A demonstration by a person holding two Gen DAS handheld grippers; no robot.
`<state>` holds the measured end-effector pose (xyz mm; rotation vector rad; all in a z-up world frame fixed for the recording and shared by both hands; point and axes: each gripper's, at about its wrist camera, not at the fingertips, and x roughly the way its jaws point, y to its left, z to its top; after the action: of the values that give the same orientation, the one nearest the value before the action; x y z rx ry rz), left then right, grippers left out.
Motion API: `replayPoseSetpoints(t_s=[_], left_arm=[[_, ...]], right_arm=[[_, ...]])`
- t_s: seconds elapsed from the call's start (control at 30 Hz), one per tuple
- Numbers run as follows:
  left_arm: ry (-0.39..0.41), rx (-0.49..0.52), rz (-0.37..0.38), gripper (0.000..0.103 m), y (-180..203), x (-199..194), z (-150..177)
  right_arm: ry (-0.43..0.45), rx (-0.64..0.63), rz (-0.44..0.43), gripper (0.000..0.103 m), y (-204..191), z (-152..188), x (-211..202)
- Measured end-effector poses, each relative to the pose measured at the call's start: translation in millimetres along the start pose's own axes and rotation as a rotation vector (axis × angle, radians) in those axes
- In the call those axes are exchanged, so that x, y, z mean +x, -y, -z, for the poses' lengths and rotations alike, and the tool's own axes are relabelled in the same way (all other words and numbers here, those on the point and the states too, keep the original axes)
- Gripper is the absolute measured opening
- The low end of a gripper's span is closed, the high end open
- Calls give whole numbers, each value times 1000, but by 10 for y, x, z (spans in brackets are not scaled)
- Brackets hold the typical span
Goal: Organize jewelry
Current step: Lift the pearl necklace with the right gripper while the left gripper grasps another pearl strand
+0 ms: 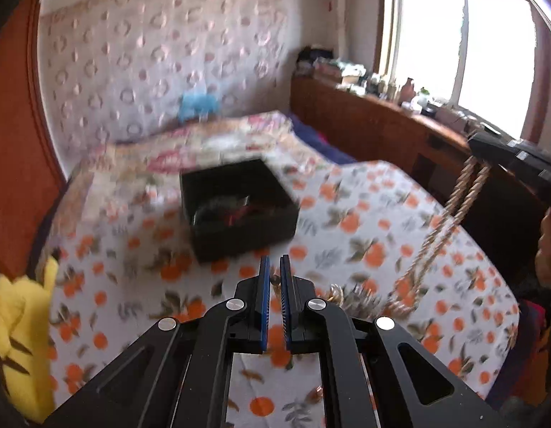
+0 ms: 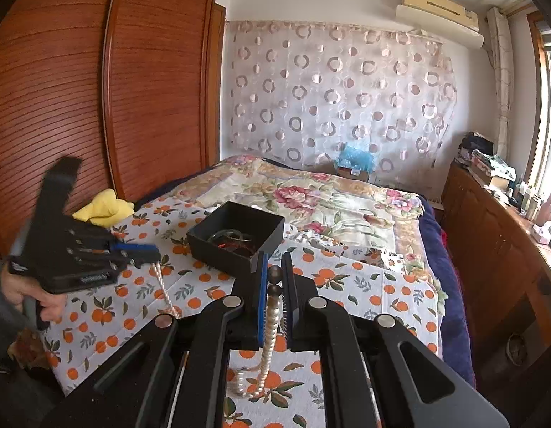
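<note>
A long pearl necklace [image 2: 270,324] hangs in a loop over the orange-print sheet [image 1: 382,249]. My right gripper [image 2: 274,271] is shut on one end of it; it shows at the right of the left wrist view [image 1: 477,162] with the strand [image 1: 450,214] drooping below it. My left gripper [image 1: 273,273] is shut on the other end; the right wrist view shows it at the left [image 2: 152,251] with pearls [image 2: 163,287] trailing down. A black open box [image 1: 240,207] with bangles and red jewelry lies on the bed ahead [image 2: 236,240].
A yellow plush [image 1: 19,335] lies at the bed's left edge. A wooden wardrobe [image 2: 97,89] stands at the left. A wooden cabinet [image 2: 496,249] with clutter runs along the right under the window. A floral quilt [image 2: 329,199] covers the far bed.
</note>
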<state>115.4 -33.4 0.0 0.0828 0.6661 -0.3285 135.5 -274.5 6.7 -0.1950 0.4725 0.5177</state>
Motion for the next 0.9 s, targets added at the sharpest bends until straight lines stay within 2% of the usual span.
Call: replayPoseSetpoints(t_s=[0.37,0.73,0.9], left_arm=[[152,46,3,5,153,-530,-469],[239,45,35,5,141,-719,-825],[250,55,17,5,91,-692,-964]], right_arm=[[14,0,9,8,31,-82,-16],[25,7,-8,8,95,-225,82],[14,5,-19,8,109,-304,190]])
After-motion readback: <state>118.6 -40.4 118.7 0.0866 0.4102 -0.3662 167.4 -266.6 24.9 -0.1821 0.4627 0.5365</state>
